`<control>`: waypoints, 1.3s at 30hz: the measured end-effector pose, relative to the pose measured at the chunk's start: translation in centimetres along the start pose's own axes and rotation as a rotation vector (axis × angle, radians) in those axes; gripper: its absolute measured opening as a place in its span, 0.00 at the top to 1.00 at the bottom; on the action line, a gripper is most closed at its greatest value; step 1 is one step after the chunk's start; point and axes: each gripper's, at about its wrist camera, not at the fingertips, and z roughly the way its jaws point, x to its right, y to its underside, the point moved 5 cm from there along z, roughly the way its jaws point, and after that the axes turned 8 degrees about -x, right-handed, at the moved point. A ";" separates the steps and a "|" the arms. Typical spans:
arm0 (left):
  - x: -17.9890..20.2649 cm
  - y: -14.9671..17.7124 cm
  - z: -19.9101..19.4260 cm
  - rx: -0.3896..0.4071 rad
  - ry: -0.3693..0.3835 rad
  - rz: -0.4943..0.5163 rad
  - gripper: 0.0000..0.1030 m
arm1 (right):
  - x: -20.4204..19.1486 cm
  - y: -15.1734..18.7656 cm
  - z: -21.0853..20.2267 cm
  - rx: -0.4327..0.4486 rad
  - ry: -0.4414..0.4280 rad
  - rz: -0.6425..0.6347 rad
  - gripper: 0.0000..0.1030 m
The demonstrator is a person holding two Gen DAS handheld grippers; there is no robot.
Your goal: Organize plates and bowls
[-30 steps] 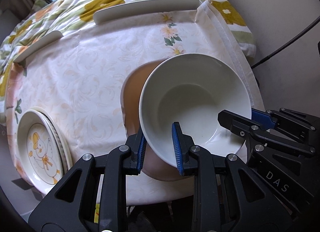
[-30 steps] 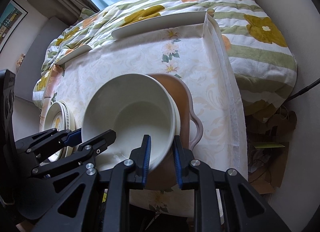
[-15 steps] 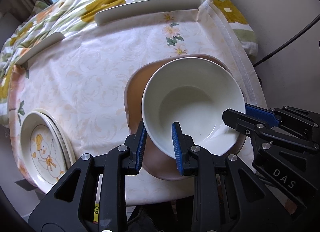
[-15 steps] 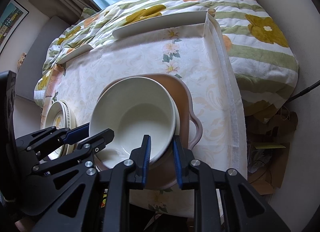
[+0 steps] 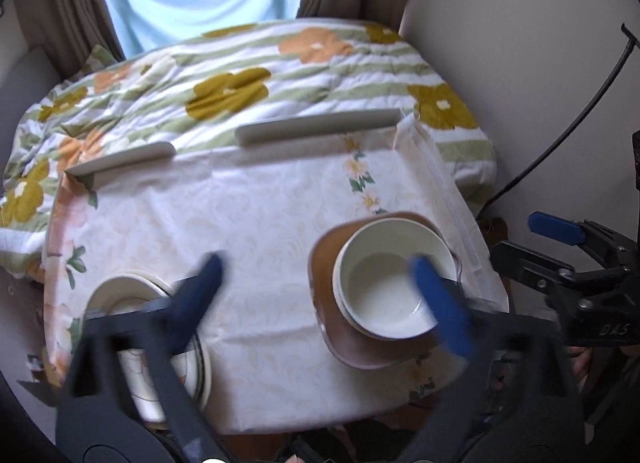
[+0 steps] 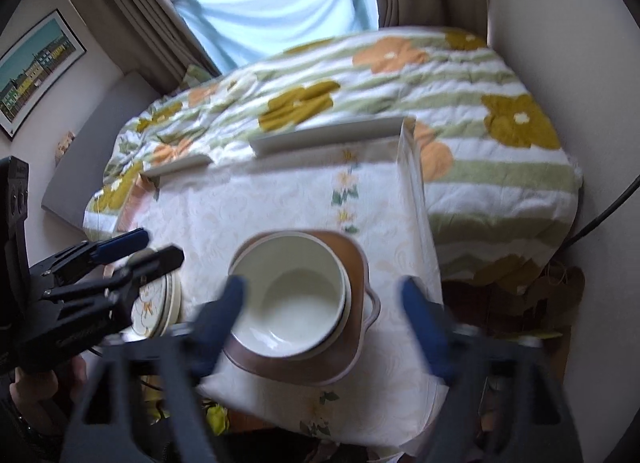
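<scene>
A cream bowl sits nested on a second white rim inside a brown handled dish, near the table's front right. My left gripper hangs above it, blurred. Its jaws are opening wide and hold nothing, though one blue finger overlaps the bowl in the picture. My right gripper is also above the bowl, jaws opening, with nothing between the pads. Each gripper shows in the other's view, the right gripper and the left gripper. A stack of duck-patterned plates lies at the front left.
A pale floral tablecloth covers the table, with white rails along its far edge. Beyond lies a flowered quilt, then curtains and a window. A wall and a black cable stand at the right. A hand holds the left gripper.
Both grippers let go of the bowl's rim, spread wide and rose back from it. The bowl has settled onto the brown dish.
</scene>
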 end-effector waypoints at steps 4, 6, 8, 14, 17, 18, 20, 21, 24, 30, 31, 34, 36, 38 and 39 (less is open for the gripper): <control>-0.7 0.6 -0.1 -0.023 0.015 0.008 0.00 | -0.4 0.0 -1.6 0.070 0.011 -0.050 0.06; -1.1 1.2 -0.1 -0.048 0.012 0.023 0.00 | -0.3 0.2 -1.6 0.012 0.058 -0.094 0.06; -1.3 1.8 0.1 -0.074 0.008 0.052 0.00 | 0.0 0.9 -1.1 -0.078 0.116 -0.133 0.06; -1.3 4.6 3.6 -0.257 0.033 0.133 0.01 | 1.6 3.9 1.9 -0.265 0.156 -0.181 0.06; -1.6 5.7 5.9 -0.333 0.028 0.142 0.01 | 2.5 4.6 3.7 -0.329 0.179 -0.201 0.06; -1.6 6.0 6.5 -0.354 0.037 0.137 0.01 | 2.7 4.7 4.4 -0.349 0.177 -0.207 0.06; -1.6 6.3 7.7 -0.391 0.055 0.119 0.03 | 2.8 4.8 5.4 -0.382 0.172 -0.218 0.07; -1.6 6.4 8.3 -0.408 0.058 0.115 0.04 | 2.7 4.8 6.1 -0.401 0.174 -0.225 0.11; -1.1 6.6 9.8 -0.447 0.043 0.141 0.11 | 2.6 4.9 7.9 -0.461 0.162 -0.242 0.25; 0.3 7.0 12.5 -0.515 0.054 0.163 0.23 | 2.3 5.3 10.8 -0.548 0.132 -0.286 0.46; 0.5 7.1 13.0 -0.522 0.056 0.161 0.28 | 2.3 5.3 11.2 -0.558 0.124 -0.286 0.48; 1.0 7.4 14.4 -0.545 0.080 0.138 0.48 | 2.5 5.5 12.4 -0.583 0.078 -0.269 0.58; 1.5 7.5 15.1 -0.553 0.090 0.131 0.56 | 2.6 5.6 13.0 -0.586 0.043 -0.260 0.67; 2.0 7.7 15.6 -0.553 0.090 0.136 0.64 | 2.7 5.7 13.6 -0.585 0.025 -0.256 0.69; 2.2 7.8 15.9 -0.552 0.087 0.140 0.65 | 2.7 5.9 13.8 -0.583 0.012 -0.254 0.72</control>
